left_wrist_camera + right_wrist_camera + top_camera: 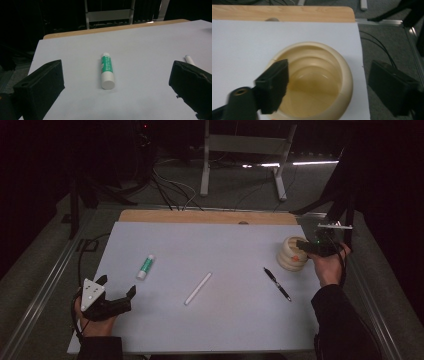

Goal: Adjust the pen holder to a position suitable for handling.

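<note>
Straddling the wall of the cream ribbed pot (317, 82), the right gripper (329, 85) has one jaw inside the hollow and one outside, still apart from the rim, not pinching yet. I'd say the grasp is being set up; next it needs squeezing onto that wall. Beyond it lie a black pen (277, 283) and white stick (198, 288). Farther off, the left gripper (116, 290) rests wide open facing the green glue stick (107, 70).

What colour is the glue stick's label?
Green, on a white tube: the glue stick shows best in the left gripper view.
</note>
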### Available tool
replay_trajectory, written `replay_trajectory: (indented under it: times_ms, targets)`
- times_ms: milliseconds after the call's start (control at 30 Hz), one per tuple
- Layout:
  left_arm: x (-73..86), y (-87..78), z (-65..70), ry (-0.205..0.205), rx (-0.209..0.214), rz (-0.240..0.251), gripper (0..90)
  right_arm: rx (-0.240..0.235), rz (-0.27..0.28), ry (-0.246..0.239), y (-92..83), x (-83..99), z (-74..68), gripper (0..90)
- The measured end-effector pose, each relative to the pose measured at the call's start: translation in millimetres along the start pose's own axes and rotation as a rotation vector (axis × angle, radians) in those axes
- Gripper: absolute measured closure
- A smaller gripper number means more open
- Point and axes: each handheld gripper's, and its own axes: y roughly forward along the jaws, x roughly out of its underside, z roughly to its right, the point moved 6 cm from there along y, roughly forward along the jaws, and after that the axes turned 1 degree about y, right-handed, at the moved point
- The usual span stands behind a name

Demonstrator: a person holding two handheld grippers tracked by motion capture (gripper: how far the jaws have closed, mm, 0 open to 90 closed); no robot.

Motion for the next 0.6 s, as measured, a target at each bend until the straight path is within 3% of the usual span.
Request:
replay_trajectory:
  times_ms: [133,167,433,600]
  targets:
    - [0.0,-0.3,-0.3,-0.001,-0.001,0.001,0.3,0.016,-0.024,0.029,4.7,2.5,4.1,29.0]
    - [0.5,0.0,-0.7,0.003,-0.003,-0.003,0.3,0.029,-0.041,0.041,8.2,5.1,7.6,36.4]
    - [0.8,0.1,-0.5,0.006,-0.006,-0.006,0.3,0.047,-0.112,0.096,18.4,17.1,16.6,55.3]
    - [0.9,0.1,-0.3,0.009,-0.008,-0.006,0.3,0.064,-0.107,0.135,19.4,20.0,18.0,69.3]
